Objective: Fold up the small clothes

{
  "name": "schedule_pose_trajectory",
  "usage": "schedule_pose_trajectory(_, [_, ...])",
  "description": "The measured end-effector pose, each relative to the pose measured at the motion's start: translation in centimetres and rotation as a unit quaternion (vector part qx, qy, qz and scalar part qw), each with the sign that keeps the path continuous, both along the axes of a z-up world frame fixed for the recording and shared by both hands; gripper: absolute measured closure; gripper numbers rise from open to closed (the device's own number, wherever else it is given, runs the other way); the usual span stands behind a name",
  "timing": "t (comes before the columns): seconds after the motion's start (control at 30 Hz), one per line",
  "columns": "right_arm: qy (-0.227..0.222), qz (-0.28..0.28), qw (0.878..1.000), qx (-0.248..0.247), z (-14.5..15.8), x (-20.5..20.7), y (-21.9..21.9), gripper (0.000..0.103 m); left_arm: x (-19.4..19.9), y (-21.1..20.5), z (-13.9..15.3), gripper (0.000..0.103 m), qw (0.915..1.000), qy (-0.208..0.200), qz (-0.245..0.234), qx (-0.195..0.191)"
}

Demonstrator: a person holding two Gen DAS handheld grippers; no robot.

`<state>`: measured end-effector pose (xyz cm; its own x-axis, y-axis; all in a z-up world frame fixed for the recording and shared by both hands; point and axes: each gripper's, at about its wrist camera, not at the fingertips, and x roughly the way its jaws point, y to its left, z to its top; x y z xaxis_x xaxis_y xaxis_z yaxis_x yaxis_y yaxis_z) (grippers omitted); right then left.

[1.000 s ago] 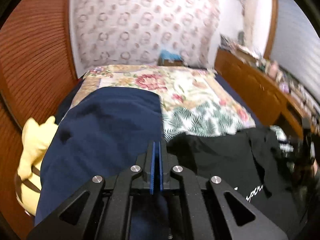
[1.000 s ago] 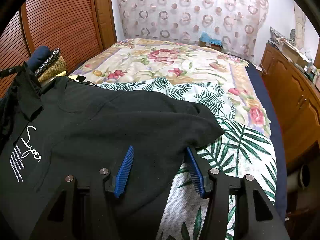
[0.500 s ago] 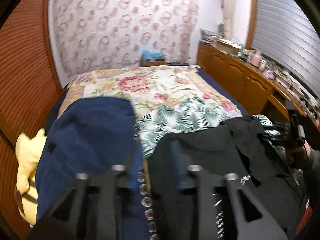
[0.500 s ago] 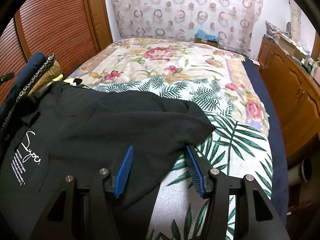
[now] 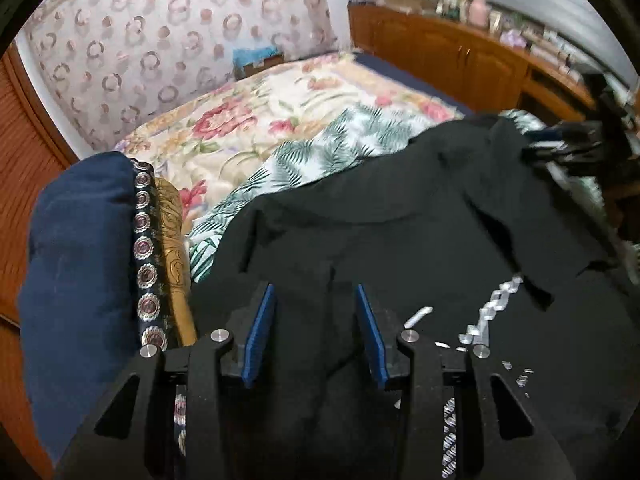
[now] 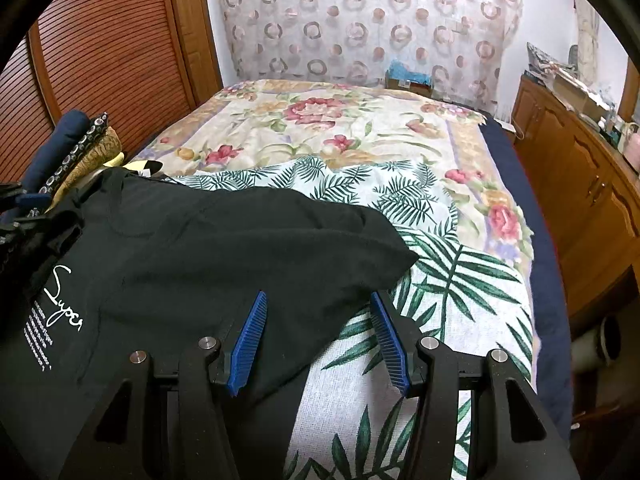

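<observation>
Across the near end of the bed [image 6: 320,120], spread flat and dark: black T-shirt [image 6: 224,248], white script lettering [image 6: 66,300] showing toward its left side in the right wrist view. Underneath, palm-leaf cloth [image 6: 440,280], and beyond that, floral bedspread running up to the patterned curtain [image 6: 360,20] at the far end of the bed. Over the shirt's right edge, right hand-held gripper [image 6: 318,300], jaws spread apart and gripping nothing, left blue pad above black fabric, right pad above the leaf print just beside the shirt's sleeve corner. Over the shirt's other side, left hand-held gripper [image 5: 316,292], jaws just been opening, now parted with black cloth lying beneath and between the pads but not pinched. Same shirt [image 5: 400,220] filling the left wrist view, a folded flap of it lying across toward the right, white print [image 5: 496,300] peeking out beside it. Left of the shirt, at the bed's edge, stack of folded clothes: navy piece [image 5: 80,248], dark patterned one with round medallions [image 5: 146,248], golden-brown one [image 5: 172,232] touching it. Along the right side of the bed, wooden cabinet [image 6: 580,184] with clutter on top; on the left side, slatted wooden doors [image 6: 100,48].
</observation>
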<state>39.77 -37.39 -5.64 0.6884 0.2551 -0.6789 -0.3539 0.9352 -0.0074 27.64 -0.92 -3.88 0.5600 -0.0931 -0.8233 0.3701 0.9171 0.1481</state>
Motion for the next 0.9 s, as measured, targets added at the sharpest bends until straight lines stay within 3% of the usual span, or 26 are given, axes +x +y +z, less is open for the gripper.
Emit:
schedule_pose_trajectory(0.1, [0.001, 0.002, 1.0, 0.002, 0.1, -0.1, -0.1, 0.047, 0.9, -0.2, -0.9, 0.06, 0.9994, 0.006, 0.012, 0.033])
schedule_pose_trajectory(0.13, [0.001, 0.003, 1.0, 0.001, 0.1, -0.1, -0.2, 0.047, 1.1, -0.2, -1.1, 0.07, 0.9992, 0.008, 0.012, 0.036])
schedule_pose_trajectory(0.17, [0.002, 0.003, 1.0, 0.001, 0.1, -0.1, -0.2, 0.047, 1.0, 0.0, -1.1, 0.089, 0.9991, 0.01, 0.013, 0.039])
schedule_pose_trajectory(0.23, [0.002, 0.003, 1.0, 0.001, 0.1, 0.0, -0.3, 0.047, 0.7, 0.3, -0.6, 0.097, 0.9994, 0.002, 0.015, 0.031])
schedule_pose_trajectory(0.47, [0.005, -0.004, 1.0, 0.008, 0.1, 0.5, -0.5, 0.047, -1.3, 5.4, 4.8, 0.099, 0.9911, -0.093, 0.09, -0.029])
schedule_pose_trajectory(0.73, [0.026, -0.009, 0.998, 0.048, 0.3, 2.3, -0.7, 0.047, -2.8, 8.5, 6.1, 0.099, 0.983, -0.115, 0.115, -0.085])
schedule_pose_trajectory(0.9, [0.026, -0.013, 0.999, 0.025, 0.2, 3.4, 0.0, 0.047, -2.9, 8.5, 5.8, 0.099, 0.9819, -0.117, 0.116, -0.094])
